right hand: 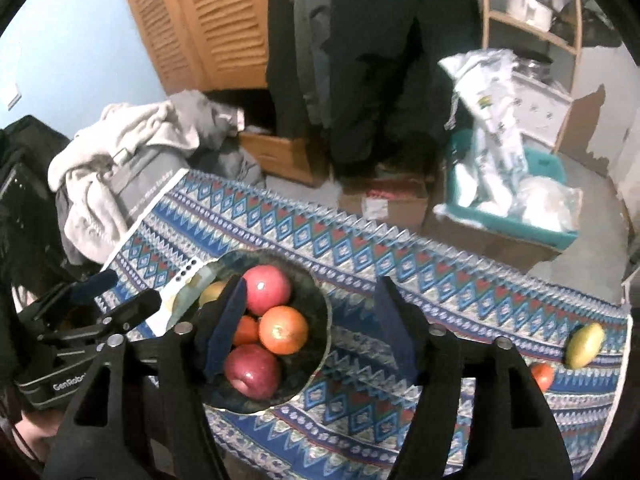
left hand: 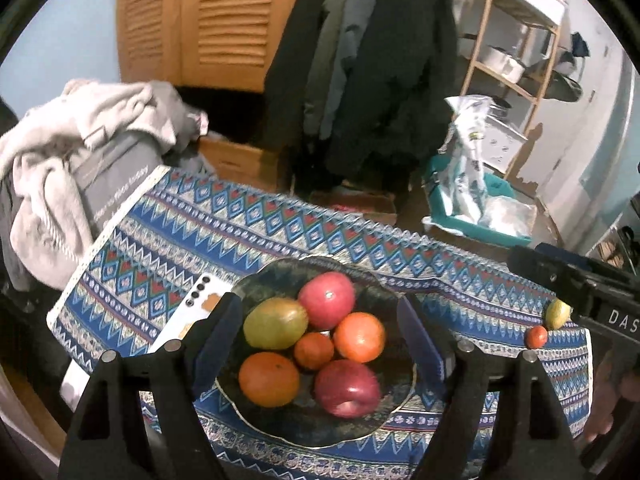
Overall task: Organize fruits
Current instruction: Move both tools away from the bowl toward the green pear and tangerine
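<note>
Two grippers hang over the table, both empty: left gripper (left hand: 320, 336) jaws apart above the bowl (left hand: 394, 396), right gripper (right hand: 308, 328) jaws apart beside it. Six fruits in the bowl: two apples, three oranges, a green mango (left hand: 276, 328). On the patterned cloth (left hand: 240, 224), well apart to the right, lie a small orange (right hand: 542, 376) and a yellow-green fruit (right hand: 586, 346). Beyond, a white phone (left hand: 176, 332), a laundry pile (left hand: 80, 140).
</note>
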Tool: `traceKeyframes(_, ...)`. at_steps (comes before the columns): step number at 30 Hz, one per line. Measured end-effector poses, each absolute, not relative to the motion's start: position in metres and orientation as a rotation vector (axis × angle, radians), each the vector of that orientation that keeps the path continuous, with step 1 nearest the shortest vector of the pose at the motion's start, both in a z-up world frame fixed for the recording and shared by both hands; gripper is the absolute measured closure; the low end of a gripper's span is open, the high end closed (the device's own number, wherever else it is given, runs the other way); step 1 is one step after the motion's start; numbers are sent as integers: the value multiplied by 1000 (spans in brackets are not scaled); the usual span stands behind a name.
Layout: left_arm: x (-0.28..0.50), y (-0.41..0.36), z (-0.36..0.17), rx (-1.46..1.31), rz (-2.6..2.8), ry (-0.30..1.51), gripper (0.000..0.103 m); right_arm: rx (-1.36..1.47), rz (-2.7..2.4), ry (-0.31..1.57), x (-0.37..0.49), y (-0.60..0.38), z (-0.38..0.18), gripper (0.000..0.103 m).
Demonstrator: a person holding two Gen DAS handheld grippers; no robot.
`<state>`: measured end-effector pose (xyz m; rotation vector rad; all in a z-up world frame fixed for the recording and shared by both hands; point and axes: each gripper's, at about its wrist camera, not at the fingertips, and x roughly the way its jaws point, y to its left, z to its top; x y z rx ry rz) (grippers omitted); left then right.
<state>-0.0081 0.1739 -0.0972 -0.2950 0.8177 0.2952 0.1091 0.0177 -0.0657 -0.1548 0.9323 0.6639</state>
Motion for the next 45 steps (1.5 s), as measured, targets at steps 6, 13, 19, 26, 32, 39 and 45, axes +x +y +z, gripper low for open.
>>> traceKeyframes(6,-4,151,-82,-253,254,801,21,-154,629,877,103,-9,-47,29)
traceKeyframes(13,4,122,-72,-218,203,784,16,-136,585,831,98,-46,-35,26)
traceKeyframes(19,11,95,-68,-184,156,787,16,-132,511,819,98,-85,-35,26)
traceKeyframes(26,20,63,-66,-160,107,783,15,-100,425,812,98,-133,-34,25)
traceKeyframes(32,30,25,-72,-141,13,820,15,-73,362,818,99,-173,-36,24)
traceKeyframes(39,43,-10,-79,-99,-44,864,15,-38,269,820,100,-221,-37,24)
traceKeyframes(45,51,-32,-79,-92,-83,875,15,-2,192,837,102,-259,-42,24)
